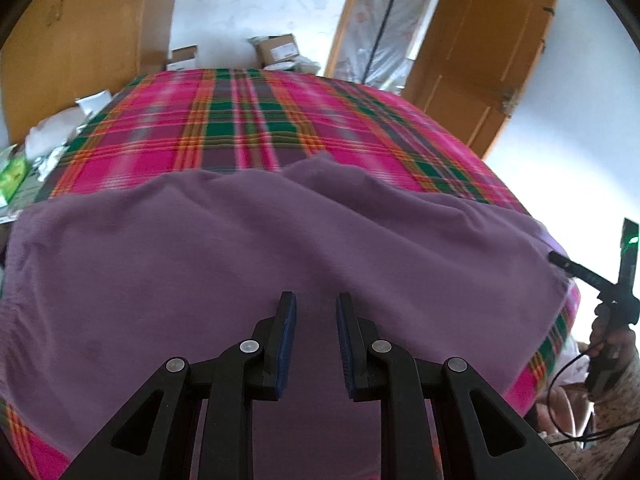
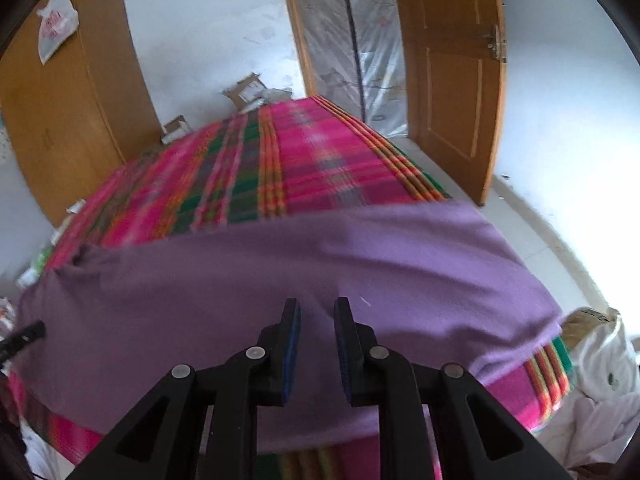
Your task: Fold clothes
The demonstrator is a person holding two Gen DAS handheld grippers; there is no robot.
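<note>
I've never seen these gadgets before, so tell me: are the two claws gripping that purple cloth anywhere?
No. The left gripper and right gripper both stand open above the purple garment, with nothing between their fingers.

One purple garment [image 1: 248,248] is lying on one plaid blanket [image 1: 256,120]. Two grippers are showing: the left gripper [image 1: 316,312] and the right gripper [image 2: 317,316]. One wooden door [image 2: 448,72] is standing open.
</note>
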